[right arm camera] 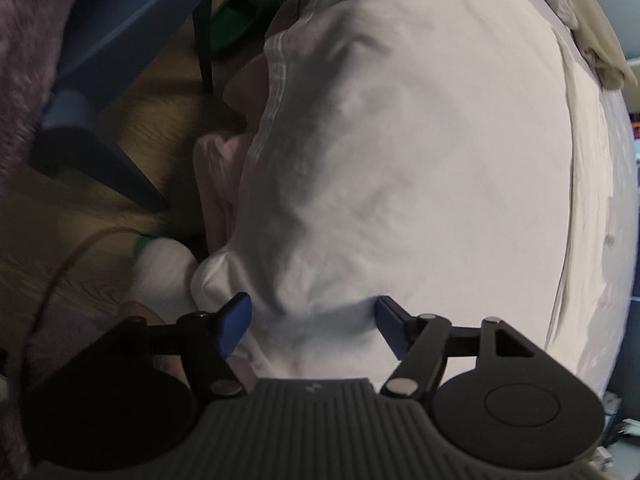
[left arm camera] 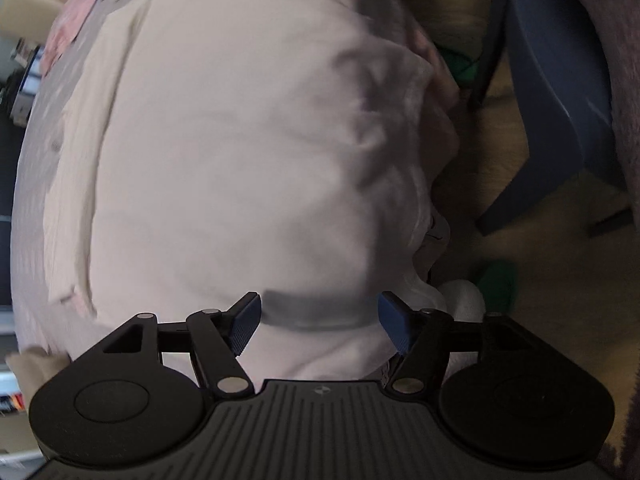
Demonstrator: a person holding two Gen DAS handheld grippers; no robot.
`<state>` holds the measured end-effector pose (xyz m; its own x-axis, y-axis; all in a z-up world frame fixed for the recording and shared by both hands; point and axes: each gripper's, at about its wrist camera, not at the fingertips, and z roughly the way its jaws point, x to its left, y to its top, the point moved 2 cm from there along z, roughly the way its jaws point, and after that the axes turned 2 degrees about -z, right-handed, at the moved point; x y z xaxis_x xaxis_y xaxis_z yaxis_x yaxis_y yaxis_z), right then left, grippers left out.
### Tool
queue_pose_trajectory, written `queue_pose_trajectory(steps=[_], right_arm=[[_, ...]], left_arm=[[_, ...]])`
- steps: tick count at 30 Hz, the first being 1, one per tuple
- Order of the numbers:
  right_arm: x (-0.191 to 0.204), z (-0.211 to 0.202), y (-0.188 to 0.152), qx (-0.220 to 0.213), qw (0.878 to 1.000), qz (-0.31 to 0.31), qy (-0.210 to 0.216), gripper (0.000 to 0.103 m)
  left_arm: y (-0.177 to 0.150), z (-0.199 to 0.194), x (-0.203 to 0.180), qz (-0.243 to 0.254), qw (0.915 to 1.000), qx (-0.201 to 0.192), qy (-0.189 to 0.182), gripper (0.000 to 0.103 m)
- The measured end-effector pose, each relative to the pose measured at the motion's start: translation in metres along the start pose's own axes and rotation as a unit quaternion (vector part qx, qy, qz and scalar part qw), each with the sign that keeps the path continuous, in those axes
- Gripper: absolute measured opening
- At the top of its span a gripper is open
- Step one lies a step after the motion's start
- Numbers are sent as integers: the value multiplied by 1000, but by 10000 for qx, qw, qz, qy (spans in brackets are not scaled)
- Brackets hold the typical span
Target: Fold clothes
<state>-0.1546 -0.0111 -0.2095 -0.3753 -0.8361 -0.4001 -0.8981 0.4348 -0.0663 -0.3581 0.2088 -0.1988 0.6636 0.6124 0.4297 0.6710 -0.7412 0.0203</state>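
- Both claws stood released, pointing steeply down at the cloth: the left claw had its blue pads apart with nothing pinched between them, and the right claw likewise.
- Under each claw, low in both wrist views, lay the white garment, spread over a bed or cushion and filling the middle of both frames.
- Its near edge was bunched into a fold at the lower left of the right wrist view, just beside that claw's left pad.
- A seam ran down the garment at the left of the left wrist view, and a hemmed edge curved at the upper left of the right one.
- To do this step well, I judged each claw should pinch one layer only at the near edge, both at an even level, then carry the fold across without dragging.
- Room was tight on the floor side: a blue stool, a green slipper and a white sock lay close, while the far side of the cloth looked open.
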Motion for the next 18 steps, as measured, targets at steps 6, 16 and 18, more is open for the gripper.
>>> queue_pose_trajectory(steps=[6,16,18], right_arm=[[-1,-3,-5,29,9998,-66,-179,55],[-24,-19,-10,-77,9971,674,346,7],[-28,-21,-9,-89,9965,742,369,6]], left_arm=[[-2,2,0,194,9997,13,171,43],[-1,-15,26,-430,9991,-46,-31,3],[-1,-18,28,-480,9988,-57,-41,2]])
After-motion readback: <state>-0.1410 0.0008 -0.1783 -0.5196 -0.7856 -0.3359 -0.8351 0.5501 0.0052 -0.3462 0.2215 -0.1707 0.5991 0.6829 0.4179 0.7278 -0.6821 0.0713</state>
